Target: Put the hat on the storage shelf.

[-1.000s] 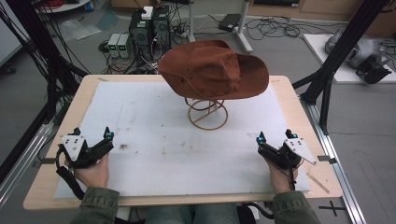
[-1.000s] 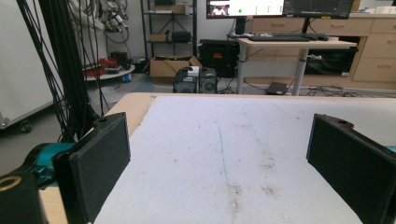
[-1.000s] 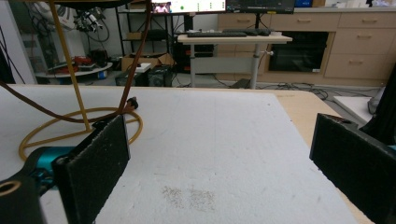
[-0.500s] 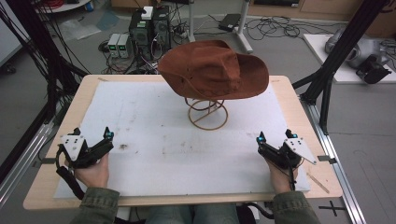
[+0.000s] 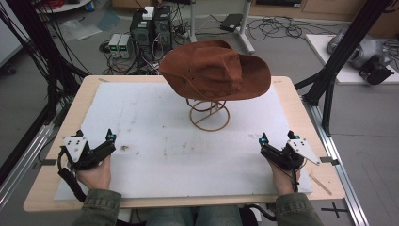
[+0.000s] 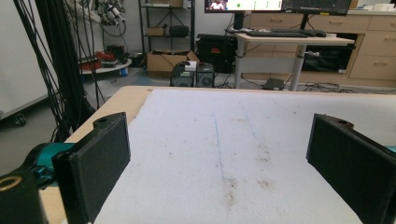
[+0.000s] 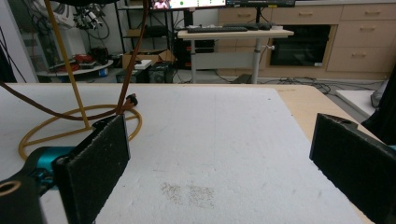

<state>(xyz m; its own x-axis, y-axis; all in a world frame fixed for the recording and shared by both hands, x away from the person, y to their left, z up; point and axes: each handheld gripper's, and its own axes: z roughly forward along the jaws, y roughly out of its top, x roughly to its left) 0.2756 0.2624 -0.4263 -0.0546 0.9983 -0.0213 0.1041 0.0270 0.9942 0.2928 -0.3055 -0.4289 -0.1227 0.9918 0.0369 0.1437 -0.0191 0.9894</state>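
Two grippers rest near the table's front edge, left gripper and right gripper, jaws wide and empty; bare white mat lies between them, with the hat on its wire stand well ahead.

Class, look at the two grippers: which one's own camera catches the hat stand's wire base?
The right gripper: its view shows the yellow wire stand beside its jaw. The left gripper faces bare white mat.

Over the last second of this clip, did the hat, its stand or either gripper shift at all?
No visible change. The brown felt cowboy hat sits on its yellow wire stand as before, untouched. The left gripper and right gripper rest in the same spots at the near edge of the white foam-covered table, both with jaws wide open and holding nothing.
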